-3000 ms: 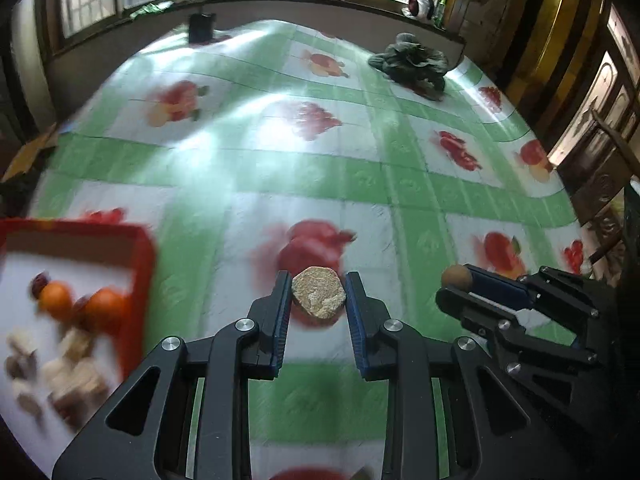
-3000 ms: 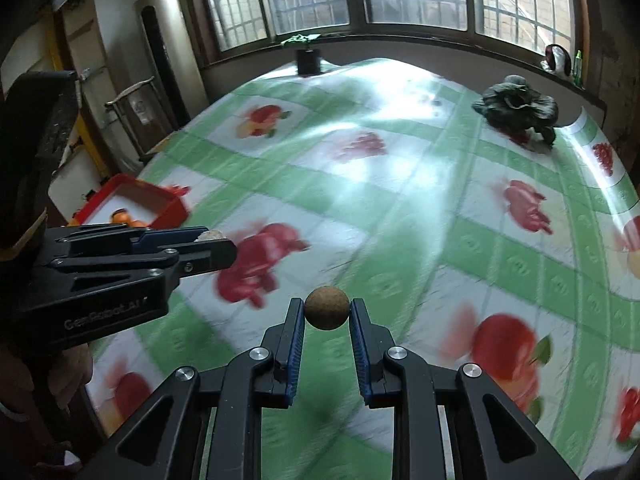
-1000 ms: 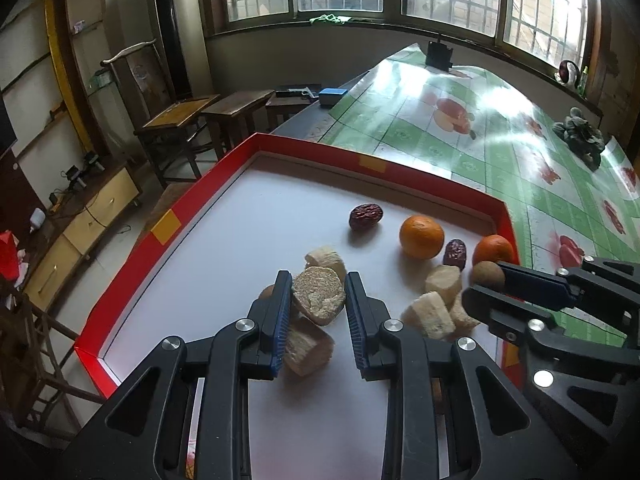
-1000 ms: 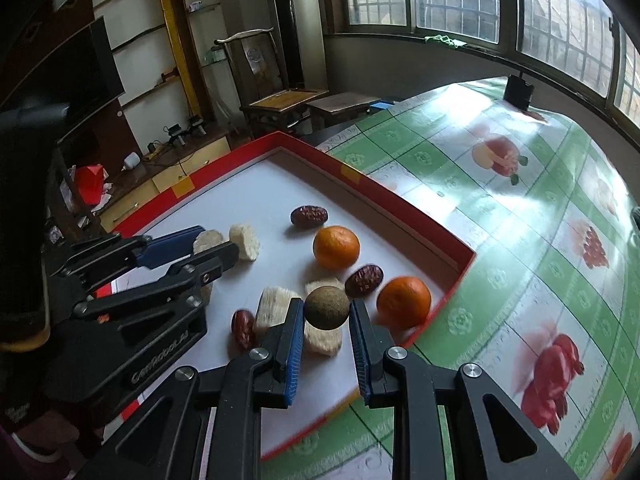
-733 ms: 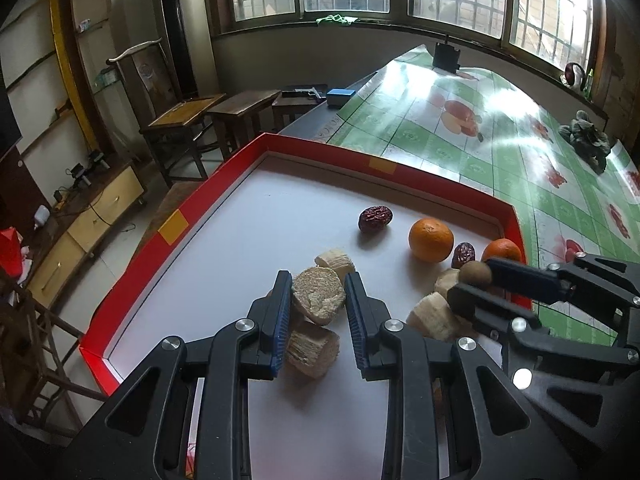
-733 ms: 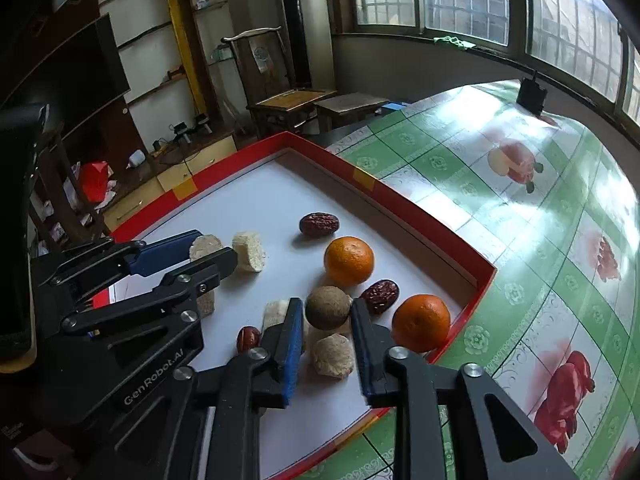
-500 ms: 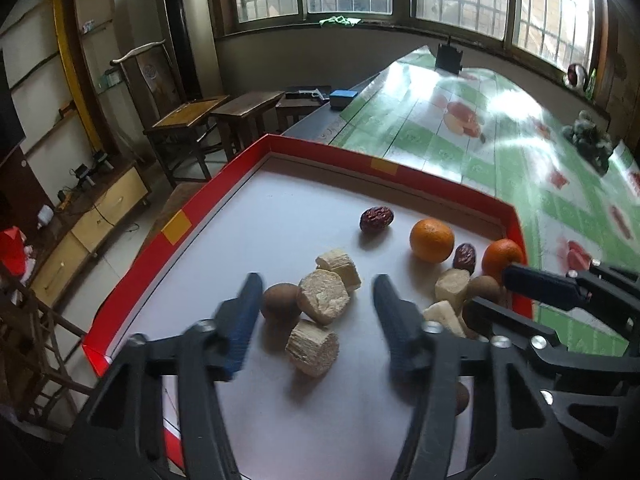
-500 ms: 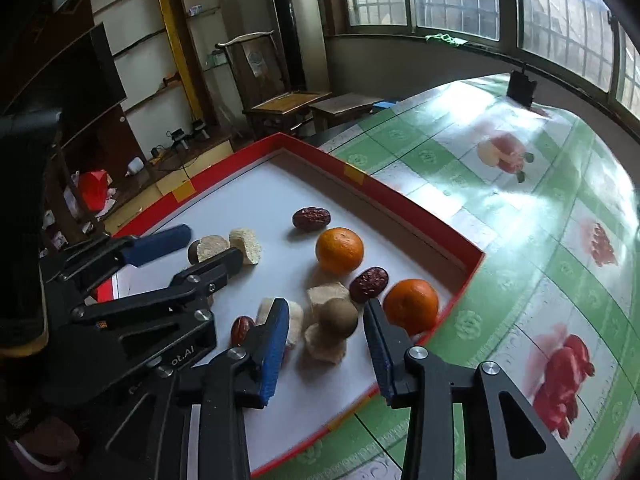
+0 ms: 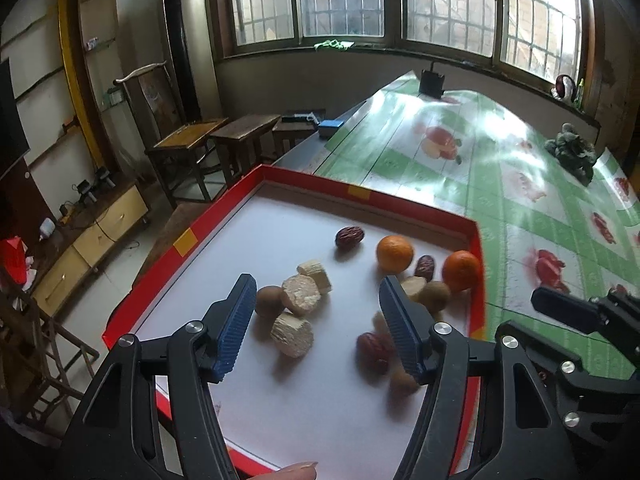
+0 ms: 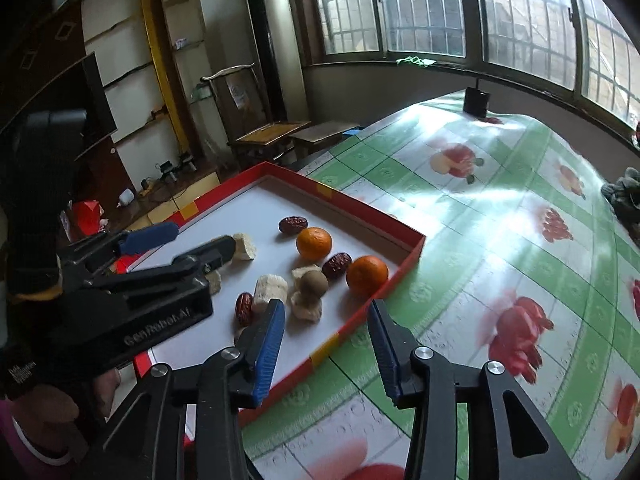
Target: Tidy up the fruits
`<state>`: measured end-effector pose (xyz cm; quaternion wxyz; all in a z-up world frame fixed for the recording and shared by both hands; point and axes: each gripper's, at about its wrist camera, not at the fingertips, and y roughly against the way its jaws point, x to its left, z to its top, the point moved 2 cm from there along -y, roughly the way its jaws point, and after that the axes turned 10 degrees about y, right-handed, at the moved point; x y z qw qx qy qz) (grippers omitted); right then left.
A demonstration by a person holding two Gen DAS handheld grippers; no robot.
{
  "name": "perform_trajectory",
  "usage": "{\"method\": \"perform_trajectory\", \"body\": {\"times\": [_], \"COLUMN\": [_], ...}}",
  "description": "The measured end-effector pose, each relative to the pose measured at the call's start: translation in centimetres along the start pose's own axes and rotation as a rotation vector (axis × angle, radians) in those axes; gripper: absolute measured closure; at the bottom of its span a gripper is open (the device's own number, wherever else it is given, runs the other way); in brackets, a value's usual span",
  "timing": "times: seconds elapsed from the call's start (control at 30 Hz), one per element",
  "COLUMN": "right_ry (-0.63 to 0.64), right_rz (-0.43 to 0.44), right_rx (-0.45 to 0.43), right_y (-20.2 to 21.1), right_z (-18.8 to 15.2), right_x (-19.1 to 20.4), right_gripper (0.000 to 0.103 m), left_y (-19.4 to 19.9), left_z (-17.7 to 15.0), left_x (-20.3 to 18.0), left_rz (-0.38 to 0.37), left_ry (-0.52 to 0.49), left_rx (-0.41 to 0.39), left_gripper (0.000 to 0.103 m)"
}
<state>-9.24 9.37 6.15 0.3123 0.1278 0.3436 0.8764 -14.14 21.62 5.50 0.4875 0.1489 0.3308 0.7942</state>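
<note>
Both claws are hanging over the red tray [image 9: 476, 240]: the left claw [image 9: 316, 320] is standing wide and empty, the right claw [image 10: 326, 340] is opening, gripping nothing. The fruits are lying inside; the round brown fruit [image 10: 314, 285] is likely light, hard and prone to rolling, so I'd be pinching across its middle

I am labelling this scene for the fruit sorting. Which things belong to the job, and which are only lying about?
Part of the job:
- red tray
- two oranges
- red dates
- pale cut pieces
- small brown round fruits
- left gripper, right gripper, both empty

Just lying about:
- dark bundle
- black box
- wooden chair
</note>
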Motion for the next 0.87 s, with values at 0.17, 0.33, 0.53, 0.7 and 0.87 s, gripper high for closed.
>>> {"method": "perform_trajectory", "body": {"times": [0.17, 0.33, 0.53, 0.7, 0.87], "right_ry": [-0.004, -0.002, -0.008, -0.020, -0.034], "right_rz": [0.001, 0.005, 0.004, 0.007, 0.005], "right_rx": [-0.009, -0.018, -0.028, -0.026, -0.024], "right_y": [1.2, 2.3, 2.9, 3.1, 3.2], "right_z": [-0.7, -1.4, -1.7, -2.1, -2.5], "right_x": [-0.1, 0.1, -0.1, -0.5, -1.3], "right_gripper": [0.060, 0.060, 0.059, 0.059, 0.059], "left_y": [1.5, 2.5, 2.7, 2.5, 2.3], "left_z": [-0.2, -0.2, -0.3, -0.3, -0.4], "left_x": [-0.4, -1.1, -1.5, -1.6, -2.2], "left_rz": [-0.014, -0.029, -0.032, -0.013, -0.014], "left_ry": [0.000, -0.010, -0.011, -0.012, -0.026], "left_rx": [-0.013, -0.021, -0.016, -0.029, -0.019], "left_gripper": [0.039, 0.039, 0.039, 0.039, 0.039]}}
